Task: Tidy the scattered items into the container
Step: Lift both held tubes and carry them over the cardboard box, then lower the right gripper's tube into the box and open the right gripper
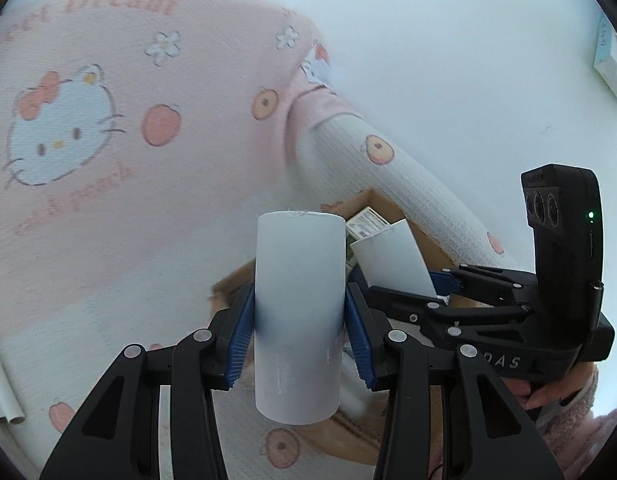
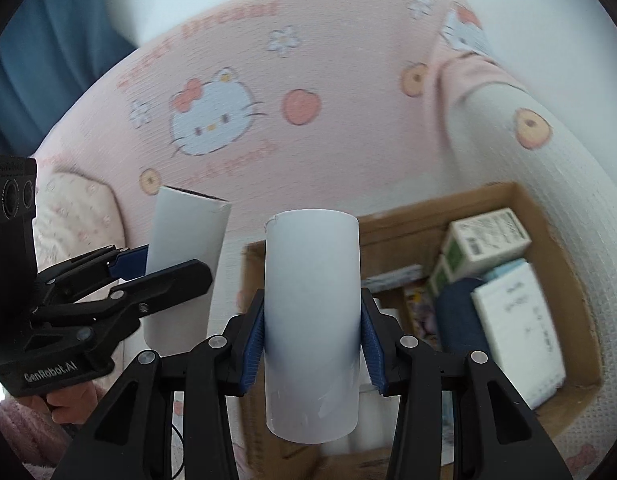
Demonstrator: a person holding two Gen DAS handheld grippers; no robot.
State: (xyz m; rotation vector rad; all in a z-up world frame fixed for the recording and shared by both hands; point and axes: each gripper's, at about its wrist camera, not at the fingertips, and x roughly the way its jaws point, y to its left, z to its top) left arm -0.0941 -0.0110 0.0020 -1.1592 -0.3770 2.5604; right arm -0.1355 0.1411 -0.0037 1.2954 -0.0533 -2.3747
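My left gripper (image 1: pixel 299 332) is shut on a white tube (image 1: pixel 299 312) and holds it upright. My right gripper (image 2: pixel 311 334) is shut on a second white tube (image 2: pixel 311 320), over the near left corner of the cardboard box (image 2: pixel 556 240). In the left wrist view the right gripper (image 1: pixel 440 286) shows at the right with its tube (image 1: pixel 392 260) above the box (image 1: pixel 428 240). In the right wrist view the left gripper (image 2: pixel 148 268) shows at the left with its tube (image 2: pixel 184 264), outside the box.
The box holds several small cartons (image 2: pixel 488 236), a white packet (image 2: pixel 520 328) and a dark blue item (image 2: pixel 460 316). A pink Hello Kitty pillow (image 2: pixel 268 120) lies behind it. A thin white roll (image 1: pixel 2 392) lies at far left, a pale box (image 1: pixel 610 64) at upper right.
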